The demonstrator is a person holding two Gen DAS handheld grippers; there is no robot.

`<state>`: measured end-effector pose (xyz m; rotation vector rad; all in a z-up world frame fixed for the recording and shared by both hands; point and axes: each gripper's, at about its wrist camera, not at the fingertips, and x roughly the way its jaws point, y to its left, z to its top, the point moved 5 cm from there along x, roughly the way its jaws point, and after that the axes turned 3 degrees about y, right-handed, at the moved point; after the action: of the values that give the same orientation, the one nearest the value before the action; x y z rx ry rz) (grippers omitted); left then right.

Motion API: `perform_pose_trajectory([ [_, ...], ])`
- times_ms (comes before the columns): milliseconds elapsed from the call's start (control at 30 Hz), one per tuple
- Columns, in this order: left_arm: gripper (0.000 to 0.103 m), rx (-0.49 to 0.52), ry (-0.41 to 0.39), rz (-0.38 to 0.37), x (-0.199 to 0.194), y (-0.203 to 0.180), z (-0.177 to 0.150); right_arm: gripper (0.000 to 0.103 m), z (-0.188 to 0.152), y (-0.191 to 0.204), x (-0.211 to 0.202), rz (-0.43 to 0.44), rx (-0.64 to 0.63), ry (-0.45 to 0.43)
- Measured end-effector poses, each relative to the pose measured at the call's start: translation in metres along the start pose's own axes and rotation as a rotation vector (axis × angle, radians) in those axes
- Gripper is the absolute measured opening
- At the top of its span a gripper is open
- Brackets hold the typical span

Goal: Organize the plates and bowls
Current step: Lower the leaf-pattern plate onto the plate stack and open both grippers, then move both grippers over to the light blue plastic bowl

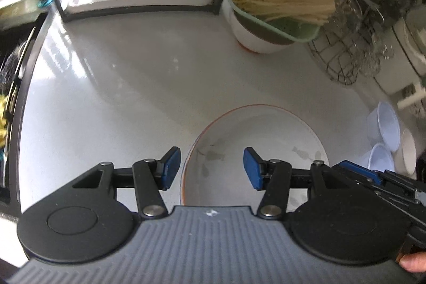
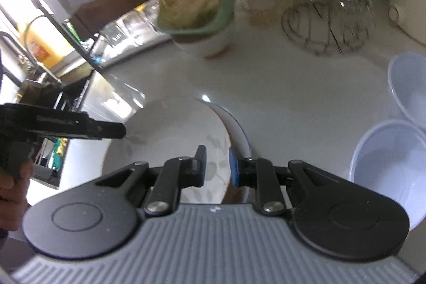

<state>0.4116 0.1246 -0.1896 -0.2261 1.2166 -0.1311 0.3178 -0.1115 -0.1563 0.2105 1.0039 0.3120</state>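
Blue-padded and parted, the left gripper point(image 1: 211, 168) holds nothing; the leaf-patterned plate point(image 1: 255, 151) lies straight ahead below it, its left rim running between the pads without touching them. White plastic bowls point(image 1: 383, 132) sit well off to the right on the pale glossy countertop point(image 1: 133, 87), with a glass rack and noodle tub at the back

Seen from the right wrist, the right gripper point(image 2: 217, 167) is clamped narrowly on the plate's right rim point(image 2: 225, 140), the plate tilted over another dish point(image 2: 237, 129). That hand has it; the bowls point(image 2: 391, 159) lie just right
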Motion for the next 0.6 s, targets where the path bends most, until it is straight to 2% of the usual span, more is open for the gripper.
perform_pose_trajectory([
  [233, 0.058, -0.012, -0.086, -0.006, -0.035, -0.011, -0.003, 0.021, 0.014, 0.003, -0.032, -0.001, -0.059, -0.082],
  [367, 0.058, 0.002, -0.15, -0.025, -0.058, -0.031, -0.006, 0.021, 0.023, 0.004, -0.061, 0.011, -0.075, -0.155],
  [600, 0.058, 0.037, -0.21, -0.049, -0.088, -0.067, -0.019, 0.021, 0.027, 0.001, -0.109, 0.022, -0.087, -0.26],
])
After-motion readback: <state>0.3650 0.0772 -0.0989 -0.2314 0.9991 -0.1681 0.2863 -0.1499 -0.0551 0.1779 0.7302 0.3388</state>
